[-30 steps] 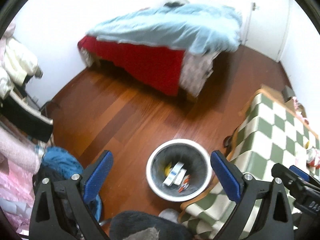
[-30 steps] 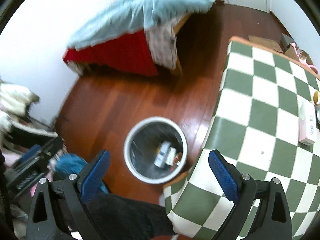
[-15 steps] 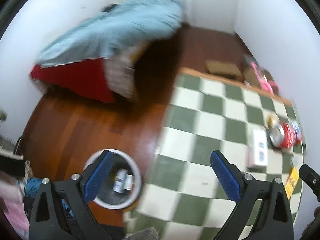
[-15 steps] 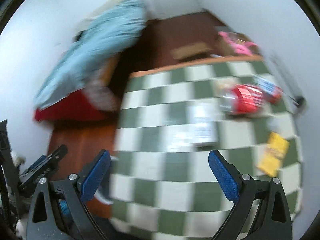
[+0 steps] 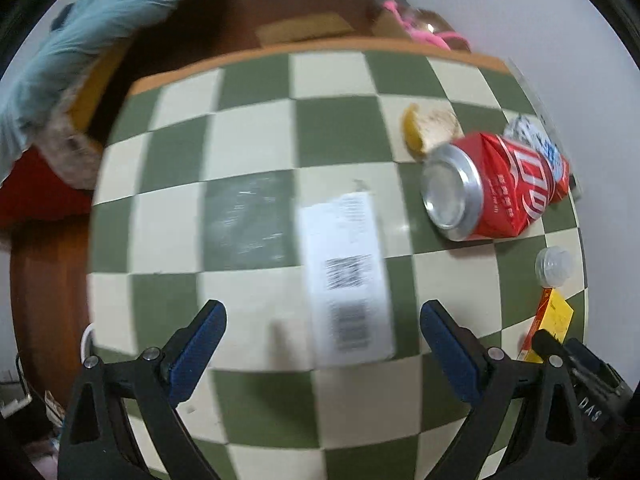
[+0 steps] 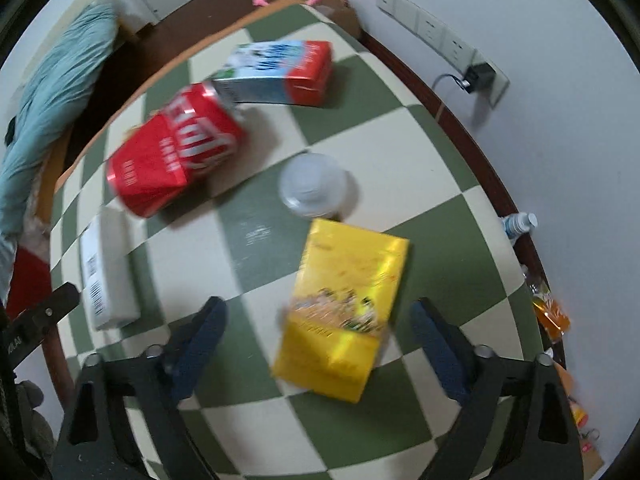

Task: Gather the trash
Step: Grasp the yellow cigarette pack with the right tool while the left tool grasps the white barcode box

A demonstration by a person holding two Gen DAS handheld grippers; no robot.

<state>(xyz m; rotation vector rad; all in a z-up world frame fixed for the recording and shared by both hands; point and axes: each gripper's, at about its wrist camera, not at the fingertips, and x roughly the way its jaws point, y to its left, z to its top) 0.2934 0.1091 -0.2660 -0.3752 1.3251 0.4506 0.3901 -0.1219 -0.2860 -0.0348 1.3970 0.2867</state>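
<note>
Best lowering the right tool (image 6: 316, 320), spread wide and empty, squarely over the yellow box (image 6: 344, 312) and closing across its narrow sides. Lies flat on the checkered counter (image 6: 400, 152), glossy, slightly crumpled. Left tool (image 5: 320, 328) likewise wide apart, empty, above the white barcoded box (image 5: 346, 276).

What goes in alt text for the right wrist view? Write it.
Open tongs hang over a yellow box on a green-and-cream checked table. Beyond lie a clear lid, a dented red can, a carton and a white box.
</note>
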